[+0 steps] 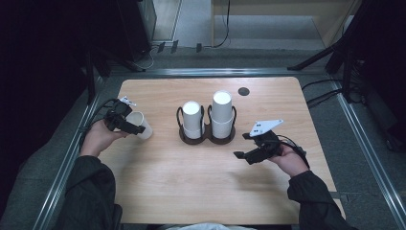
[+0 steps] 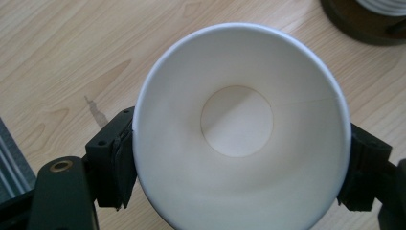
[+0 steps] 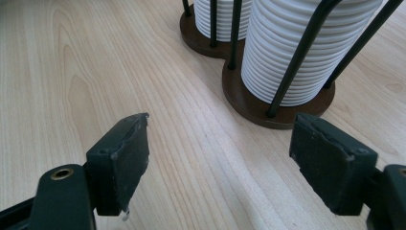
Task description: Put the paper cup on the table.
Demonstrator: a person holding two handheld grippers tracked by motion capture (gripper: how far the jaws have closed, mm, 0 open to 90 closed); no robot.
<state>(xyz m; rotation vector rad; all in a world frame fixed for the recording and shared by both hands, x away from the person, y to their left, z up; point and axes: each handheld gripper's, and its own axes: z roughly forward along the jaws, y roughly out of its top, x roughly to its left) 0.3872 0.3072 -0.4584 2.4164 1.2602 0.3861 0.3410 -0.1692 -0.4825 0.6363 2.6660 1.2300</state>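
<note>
Left gripper view: left gripper [image 2: 234,163] clamped on paper cup [image 2: 239,124] | right gripper [image 3: 230,163] apart, empty

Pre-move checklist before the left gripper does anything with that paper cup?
1. Left gripper clamped on paper cup: ok, jaws press both sides.
2. Cup undeformed: ok, rim looks round.
3. Cup empty: ok, bare bottom visible.
4. Right gripper free: ok, jaws open, nothing between them.
5. Cup holder upright with both stacks seated: ok.
6. Cup clear of table: cannot tell.
</note>
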